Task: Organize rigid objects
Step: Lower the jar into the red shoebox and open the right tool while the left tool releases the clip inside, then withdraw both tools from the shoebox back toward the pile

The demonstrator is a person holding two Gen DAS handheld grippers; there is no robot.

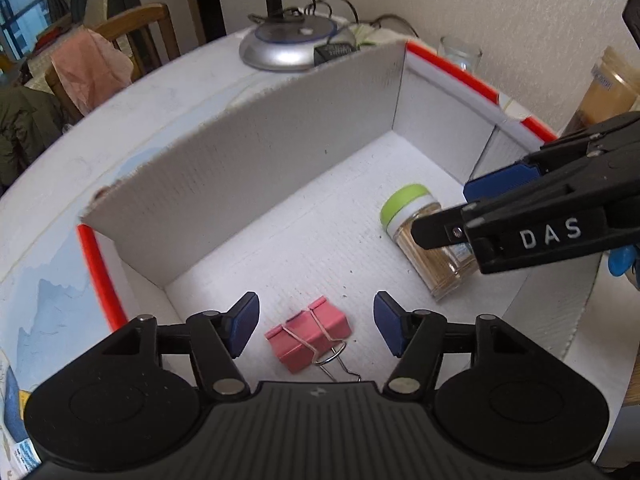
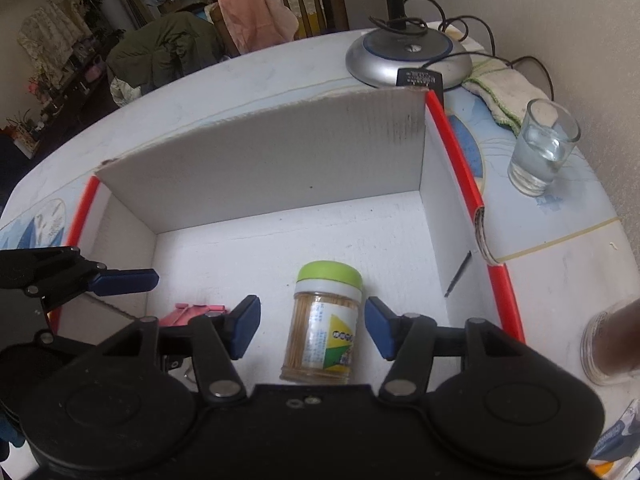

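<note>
Lying between open right gripper [image 2: 311, 327] fingers: jar [image 2: 322, 326], green cap pointing forward; left gripper [image 1: 316, 326] open over clip [image 1: 307, 334]

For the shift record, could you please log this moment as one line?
left claw: open over pink binder clip | right claw: open around toothpick jar | both in box
</note>
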